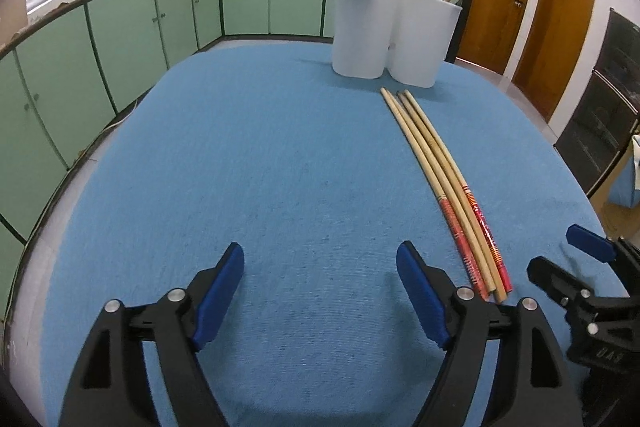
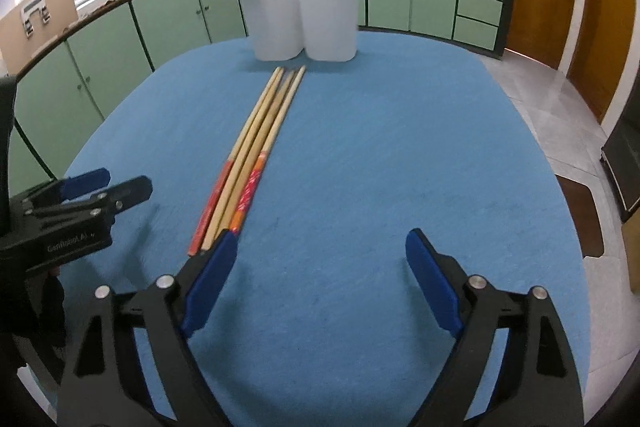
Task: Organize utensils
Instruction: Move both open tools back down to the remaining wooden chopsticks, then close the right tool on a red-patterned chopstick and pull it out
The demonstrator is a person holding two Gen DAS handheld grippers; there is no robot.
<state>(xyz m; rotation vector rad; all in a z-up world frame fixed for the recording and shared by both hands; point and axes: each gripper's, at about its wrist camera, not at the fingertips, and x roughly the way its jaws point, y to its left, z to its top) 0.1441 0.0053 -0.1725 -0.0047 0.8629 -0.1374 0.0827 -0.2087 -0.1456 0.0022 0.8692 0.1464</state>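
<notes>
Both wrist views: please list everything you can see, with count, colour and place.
chopsticks: four, pale wood, three with red patterned ends, side by side on the cloth before the holder
holder: one, white, two lobes, far end of the table, more chopsticks standing in it
tablecloth: one, blue, covers the table
cabinets: green, along the wall behind
doors: two, brown wood, at right
left tongs: black, blue pads, open, empty
right tongs: black, blue pads, open, empty, next to the chopstick ends
</notes>
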